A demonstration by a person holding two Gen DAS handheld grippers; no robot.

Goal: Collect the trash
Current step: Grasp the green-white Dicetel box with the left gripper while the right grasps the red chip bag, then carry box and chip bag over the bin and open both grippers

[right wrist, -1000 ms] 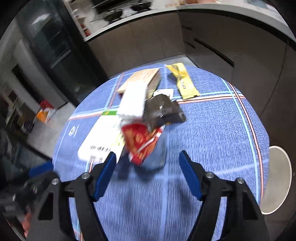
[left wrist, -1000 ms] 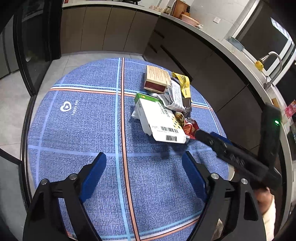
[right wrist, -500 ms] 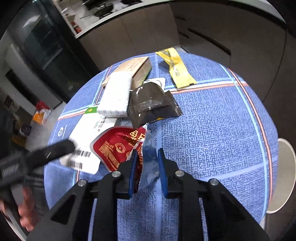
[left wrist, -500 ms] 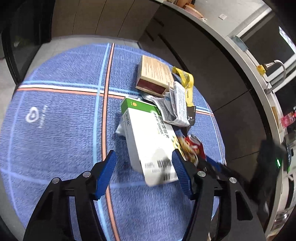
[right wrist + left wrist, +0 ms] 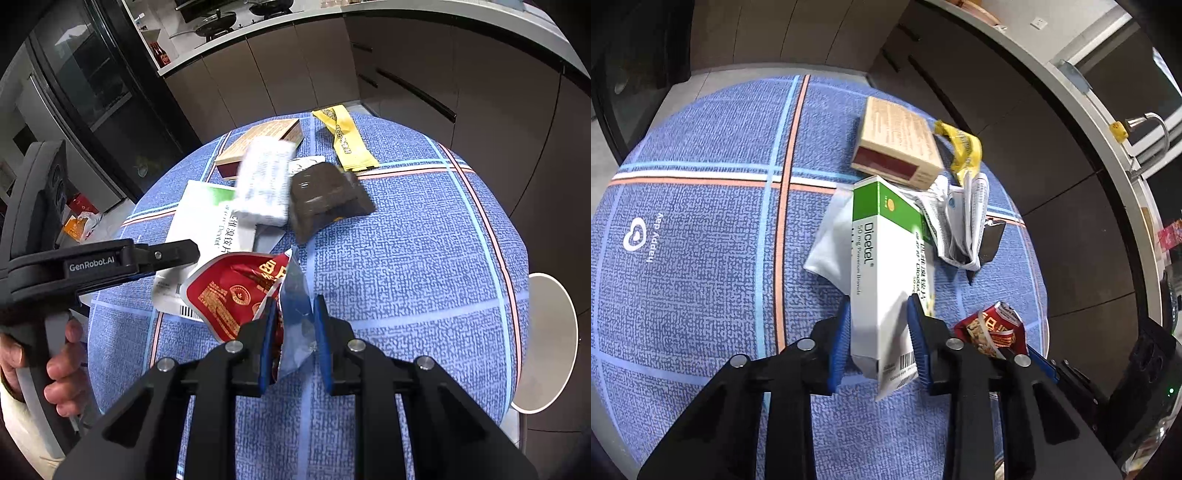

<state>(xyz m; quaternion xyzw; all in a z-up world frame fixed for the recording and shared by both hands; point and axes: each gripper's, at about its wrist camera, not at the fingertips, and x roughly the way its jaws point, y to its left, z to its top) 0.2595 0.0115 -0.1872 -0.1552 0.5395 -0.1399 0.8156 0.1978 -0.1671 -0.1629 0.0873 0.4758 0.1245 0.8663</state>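
On the blue checked tablecloth (image 5: 701, 258), the left gripper (image 5: 877, 339) has just been closing and is now clamping the near end of the green-and-white medicine box (image 5: 882, 266). Just to its right, the right gripper (image 5: 293, 338) is pinching the red snack wrapper (image 5: 236, 291) by its torn edge, while the tan box (image 5: 897, 147) and yellow sachet (image 5: 960, 146) are lying beyond.

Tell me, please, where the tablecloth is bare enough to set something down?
Bare cloth lies left of the orange stripe, around the heart logo, and right of the dark wrapper toward the table edge. The middle is crowded: medicine box, tan box, yellow wrapper, red packet.
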